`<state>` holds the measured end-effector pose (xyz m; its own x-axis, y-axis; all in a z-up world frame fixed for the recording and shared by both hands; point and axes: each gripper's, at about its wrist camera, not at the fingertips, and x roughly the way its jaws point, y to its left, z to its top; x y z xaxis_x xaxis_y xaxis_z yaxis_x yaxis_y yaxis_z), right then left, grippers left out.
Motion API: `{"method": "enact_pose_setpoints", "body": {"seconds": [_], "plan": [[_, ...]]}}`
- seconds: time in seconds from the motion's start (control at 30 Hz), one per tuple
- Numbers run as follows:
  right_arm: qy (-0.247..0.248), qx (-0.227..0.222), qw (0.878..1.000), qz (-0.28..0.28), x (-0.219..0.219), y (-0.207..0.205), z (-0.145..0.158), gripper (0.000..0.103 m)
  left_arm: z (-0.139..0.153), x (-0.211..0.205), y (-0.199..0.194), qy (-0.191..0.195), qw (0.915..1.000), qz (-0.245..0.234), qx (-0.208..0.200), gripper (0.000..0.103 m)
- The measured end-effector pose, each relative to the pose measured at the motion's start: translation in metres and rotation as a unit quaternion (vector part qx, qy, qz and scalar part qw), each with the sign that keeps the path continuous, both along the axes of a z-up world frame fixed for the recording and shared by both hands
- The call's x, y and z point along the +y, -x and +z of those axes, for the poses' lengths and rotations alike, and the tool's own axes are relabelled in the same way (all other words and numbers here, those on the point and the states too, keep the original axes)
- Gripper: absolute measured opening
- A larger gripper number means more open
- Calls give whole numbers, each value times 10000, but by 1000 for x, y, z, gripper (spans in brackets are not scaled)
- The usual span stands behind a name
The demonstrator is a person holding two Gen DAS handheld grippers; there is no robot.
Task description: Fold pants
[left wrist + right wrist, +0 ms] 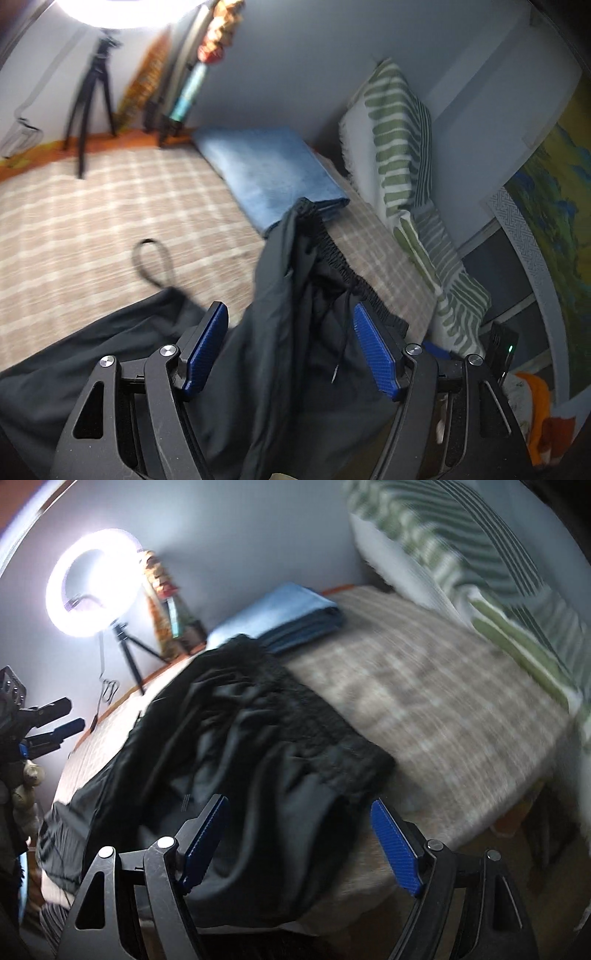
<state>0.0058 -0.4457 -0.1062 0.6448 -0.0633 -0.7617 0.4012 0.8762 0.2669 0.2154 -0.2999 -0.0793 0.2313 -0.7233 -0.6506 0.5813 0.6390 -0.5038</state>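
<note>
Checked bedspread [443,701] bears crumpled black pants [258,738].

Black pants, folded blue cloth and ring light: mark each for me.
Black pants [258,746]: right wrist view, rumpled middle of the fabric.
Folded blue cloth [273,170]: left wrist view, flat top face.
Ring light [61,602]: right wrist view, lower left of the glowing ring.

The black pants [236,738] are seen crumpled on a plaid-covered bed [424,709]. Their elastic waistband [343,266] is bunched near a folded blue cloth [273,170].
</note>
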Motion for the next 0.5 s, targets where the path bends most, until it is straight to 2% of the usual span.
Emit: {"method": "enact_pose_setpoints", "body": {"seconds": [0.17,0.4,0.5], "plan": [[-314,-21,9993,-223,-28,3,-18,81,-25,-51,-20,-470,9988,-48,86,70],[-597,-60,9980,-184,-43,-2,-30,76,-53,-93,-35,-995,9950,-59,109,70],[-540,-7,9984,-154,-46,-9,-34,75,-64,-102,-41,-1251,9921,-2,97,70]]}}
